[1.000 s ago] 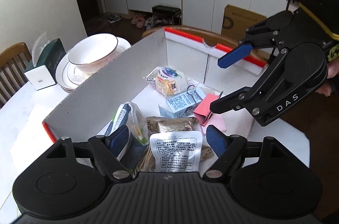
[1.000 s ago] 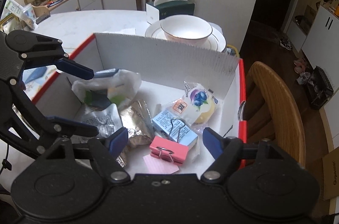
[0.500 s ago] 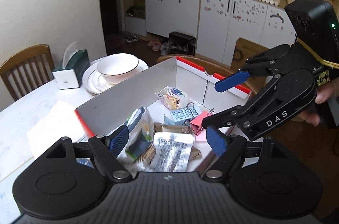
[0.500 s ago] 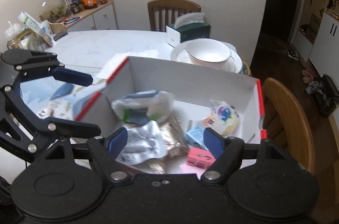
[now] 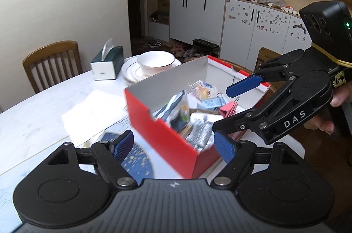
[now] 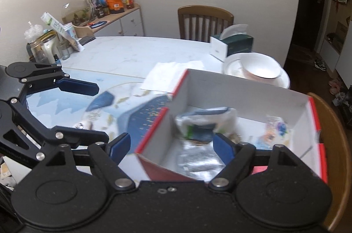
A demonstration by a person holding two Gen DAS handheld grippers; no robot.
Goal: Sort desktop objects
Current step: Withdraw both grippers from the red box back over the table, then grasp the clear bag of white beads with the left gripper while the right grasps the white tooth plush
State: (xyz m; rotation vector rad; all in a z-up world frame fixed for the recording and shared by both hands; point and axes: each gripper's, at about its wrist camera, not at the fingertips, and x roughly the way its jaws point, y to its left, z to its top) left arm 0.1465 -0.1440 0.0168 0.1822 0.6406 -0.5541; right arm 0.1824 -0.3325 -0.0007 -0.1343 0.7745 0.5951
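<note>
Left gripper (image 5: pixel 173 147) at bottom of frame, jaws wide, nothing between them. Right gripper (image 6: pixel 170 146) also empty, its jaws opening. Both hang above the near corner of the red box (image 5: pixel 167 134), mid-frame, where the sorted things sit: silver packet (image 5: pixel 201 129), plastic bag (image 5: pixel 176 105), pink clip (image 5: pixel 228 108), snack pack (image 5: pixel 201 87). Beyond, upper left: bowl (image 5: pixel 156 59) on plates, tissue box (image 5: pixel 107 63). Looks like the between-picks step; next move likely needs a loose item left on the table (image 5: pixel 39 114).
</note>
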